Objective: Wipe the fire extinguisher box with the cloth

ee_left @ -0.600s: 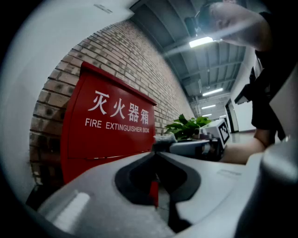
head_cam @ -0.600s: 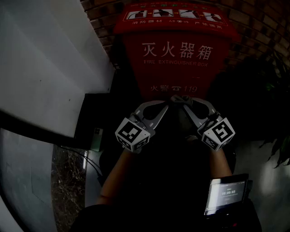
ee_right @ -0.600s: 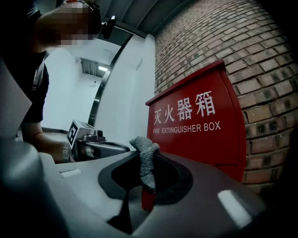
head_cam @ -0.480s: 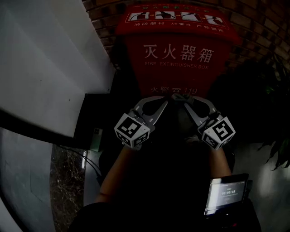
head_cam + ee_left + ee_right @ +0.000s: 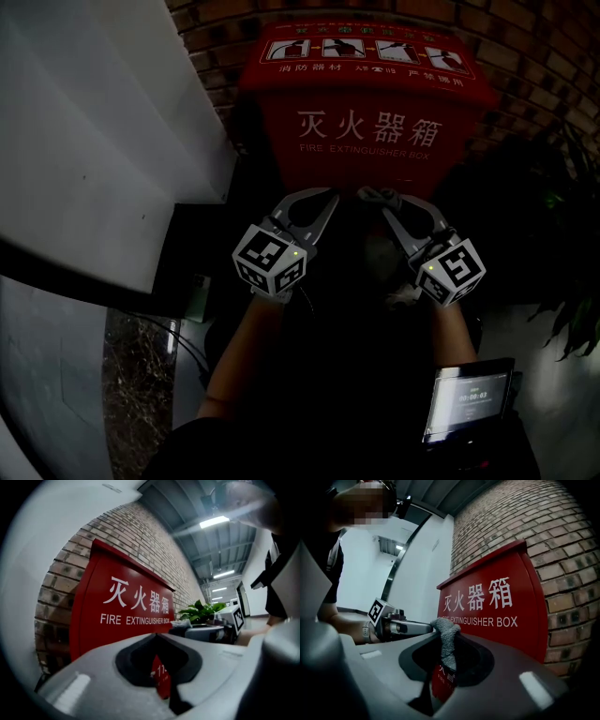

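pinching cloth (image 5: 449, 639) in r gripper (image 5: 386, 204) jaws

A brick wall (image 5: 525, 56) runs across the far side. To the left stands a white wall (image 5: 94, 141) with a dark stepped edge along its base. Below it, on the near left, lies dark speckled floor (image 5: 141, 384), and a thin cable (image 5: 187, 342) curves over it. A leafy green plant (image 5: 201, 611) stands to the right, dim in the head view. At near right a small lit screen (image 5: 466, 401) shows digits, possibly a timer. Strip lights (image 5: 216, 521) line the ceiling overhead.
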